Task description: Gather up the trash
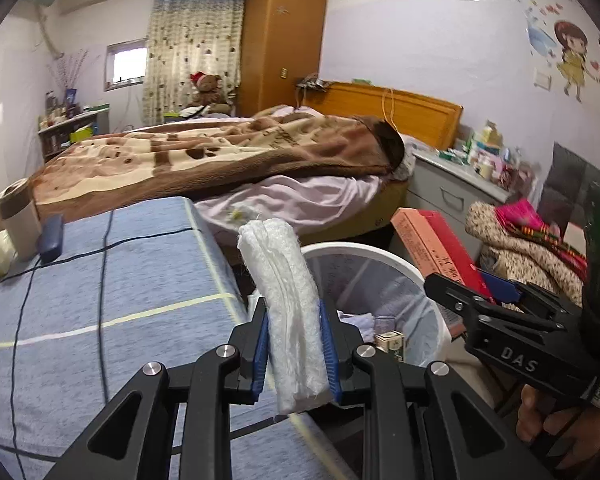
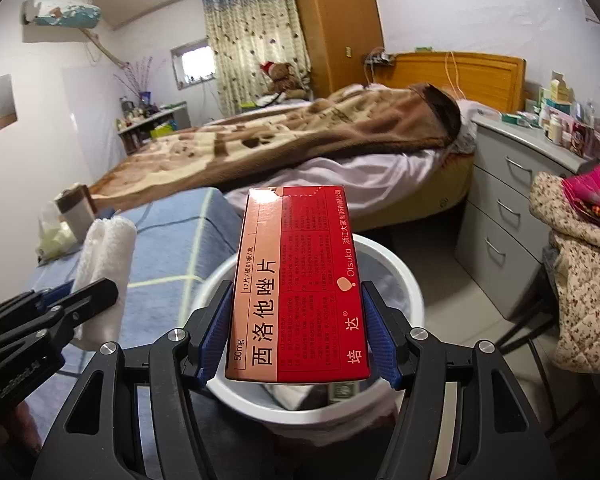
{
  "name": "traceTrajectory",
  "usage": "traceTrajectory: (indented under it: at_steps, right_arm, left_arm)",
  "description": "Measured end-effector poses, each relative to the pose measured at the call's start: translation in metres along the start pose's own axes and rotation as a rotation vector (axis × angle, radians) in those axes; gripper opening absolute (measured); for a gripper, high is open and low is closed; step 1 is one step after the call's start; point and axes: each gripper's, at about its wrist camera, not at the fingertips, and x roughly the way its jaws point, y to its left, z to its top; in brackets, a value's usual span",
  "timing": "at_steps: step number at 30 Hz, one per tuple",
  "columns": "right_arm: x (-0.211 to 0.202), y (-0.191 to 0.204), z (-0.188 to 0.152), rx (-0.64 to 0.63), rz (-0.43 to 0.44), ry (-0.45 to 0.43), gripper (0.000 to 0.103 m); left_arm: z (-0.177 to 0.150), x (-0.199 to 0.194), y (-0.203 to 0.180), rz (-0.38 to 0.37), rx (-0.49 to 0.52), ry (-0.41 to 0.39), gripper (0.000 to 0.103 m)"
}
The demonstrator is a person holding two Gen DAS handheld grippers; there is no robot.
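Red medicine box (image 2: 296,284) over white bin (image 2: 414,292), white wad (image 1: 292,320) just beside bin's rim.
Clamped half-wide in right gripper (image 2: 296,336) jaws; wad pinched in shut left gripper (image 1: 294,354) jaws, likely poised for dropping in.

I log colours only: white fibrous wad (image 1: 290,320); red medicine box (image 2: 300,280) with a salmon-pink side panel and dark lettering; white bin (image 2: 404,280); blue pads (image 1: 260,356) on black grippers; blue-grey cloth (image 1: 100,280) crossed by pale yellow stripes; brown-and-cream patterned blanket (image 1: 220,148); orange wooden headboard (image 1: 400,112).
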Motion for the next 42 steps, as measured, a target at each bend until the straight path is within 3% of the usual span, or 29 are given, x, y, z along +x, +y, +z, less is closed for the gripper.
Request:
traceTrajectory:
  at_steps: [13, 18, 20, 35, 39, 42]
  right_arm:
    - [0.036, -0.025, -0.01, 0.001, -0.047, 0.123, 0.063]
    - [0.039, -0.031, -0.011, 0.015, -0.054, 0.133, 0.064]
    - [0.039, -0.032, -0.011, 0.015, -0.062, 0.132, 0.07]
    - [-0.002, -0.016, -0.01, 0.014, -0.031, 0.02, 0.072]
    - [-0.018, -0.005, -0.014, -0.017, -0.025, -0.029, 0.072]
    - [-0.029, 0.001, -0.018, -0.027, -0.024, -0.068, 0.072]
  left_arm:
    - [0.004, 0.049, -0.023, -0.024, 0.033, 0.063, 0.026]
    - [0.006, 0.053, -0.022, -0.037, 0.016, 0.063, 0.041]
    - [0.005, 0.054, -0.021, -0.036, 0.016, 0.063, 0.045]
    - [-0.006, 0.011, -0.01, 0.037, -0.012, -0.003, 0.048]
    - [-0.013, -0.011, -0.009, 0.073, -0.009, -0.051, 0.057]
    - [-0.018, -0.026, -0.01, 0.093, -0.001, -0.08, 0.058]
